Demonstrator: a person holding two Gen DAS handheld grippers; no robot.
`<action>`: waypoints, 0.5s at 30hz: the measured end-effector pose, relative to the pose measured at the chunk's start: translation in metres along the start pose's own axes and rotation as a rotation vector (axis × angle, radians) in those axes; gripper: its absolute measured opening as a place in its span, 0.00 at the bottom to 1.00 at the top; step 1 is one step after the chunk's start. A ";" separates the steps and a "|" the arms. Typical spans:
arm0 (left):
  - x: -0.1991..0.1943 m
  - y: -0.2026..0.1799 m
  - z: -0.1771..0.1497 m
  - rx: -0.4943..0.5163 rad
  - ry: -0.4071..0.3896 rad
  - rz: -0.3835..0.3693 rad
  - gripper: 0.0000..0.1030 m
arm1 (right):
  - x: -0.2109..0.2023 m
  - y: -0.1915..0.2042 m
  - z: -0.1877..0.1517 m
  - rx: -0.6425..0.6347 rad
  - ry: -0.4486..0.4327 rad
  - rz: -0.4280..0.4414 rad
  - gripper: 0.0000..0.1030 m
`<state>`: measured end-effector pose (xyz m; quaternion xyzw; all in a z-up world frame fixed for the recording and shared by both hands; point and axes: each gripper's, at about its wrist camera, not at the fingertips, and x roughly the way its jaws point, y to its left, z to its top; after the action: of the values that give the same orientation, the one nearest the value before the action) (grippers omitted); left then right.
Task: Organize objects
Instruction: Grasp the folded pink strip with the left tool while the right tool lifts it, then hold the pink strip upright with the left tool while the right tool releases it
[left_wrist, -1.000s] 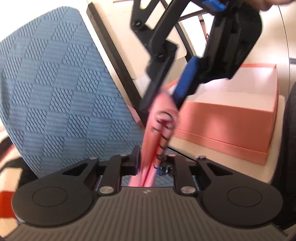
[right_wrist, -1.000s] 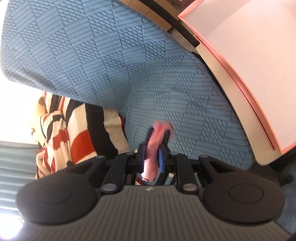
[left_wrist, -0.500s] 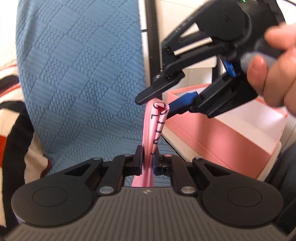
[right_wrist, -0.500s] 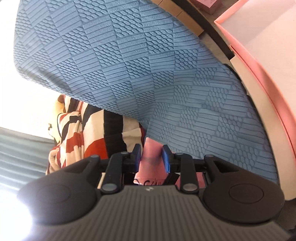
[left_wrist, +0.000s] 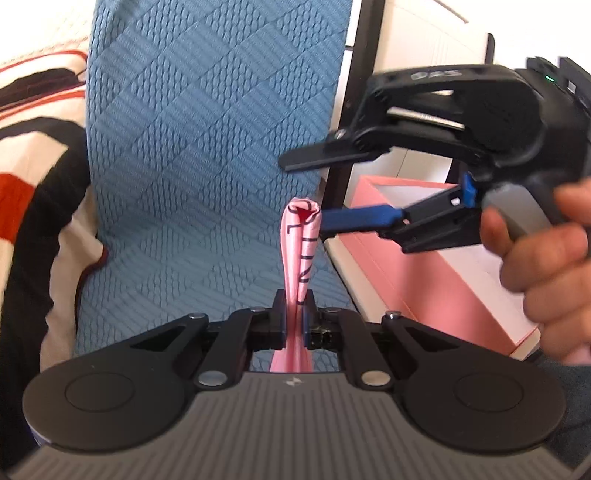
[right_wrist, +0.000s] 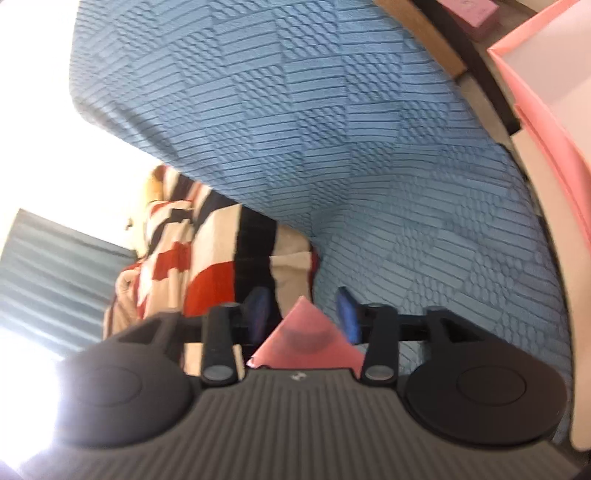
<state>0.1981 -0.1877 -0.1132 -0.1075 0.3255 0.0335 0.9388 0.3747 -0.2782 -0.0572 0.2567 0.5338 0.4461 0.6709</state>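
Observation:
A folded pink ribbon (left_wrist: 299, 251) with black lettering stands upright, pinched low down in my left gripper (left_wrist: 294, 302), which is shut on it. My right gripper (left_wrist: 306, 192) comes in from the right, held by a hand (left_wrist: 546, 266). Its jaws are opening, one finger above the ribbon's top and the blue pad beside it. In the right wrist view a pink corner of the ribbon (right_wrist: 306, 343) lies between the spread fingers of the right gripper (right_wrist: 302, 302), with neither pad pressing on it.
A blue textured cushion (left_wrist: 207, 147) fills the background of both views (right_wrist: 332, 129). An open pink box (left_wrist: 424, 273) sits at the right on a pale surface, also at the top right (right_wrist: 546, 96). A striped red, black and cream blanket (left_wrist: 33, 184) lies left.
The right gripper's jaws have spread and let go of the ribbon's top. The left gripper has rolled so that the cushion and the ribbon now stand upright in its view.

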 end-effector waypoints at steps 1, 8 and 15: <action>0.002 0.001 -0.002 -0.007 0.009 0.001 0.09 | 0.000 -0.003 -0.003 -0.014 -0.004 0.011 0.61; 0.019 0.006 -0.004 -0.046 0.032 0.004 0.09 | 0.000 -0.019 -0.028 -0.182 0.000 0.038 0.71; 0.031 -0.006 0.001 -0.022 0.033 0.019 0.09 | 0.014 -0.018 -0.041 -0.326 0.058 0.056 0.71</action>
<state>0.2240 -0.1937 -0.1309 -0.1152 0.3416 0.0443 0.9317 0.3417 -0.2794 -0.0910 0.1464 0.4659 0.5527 0.6753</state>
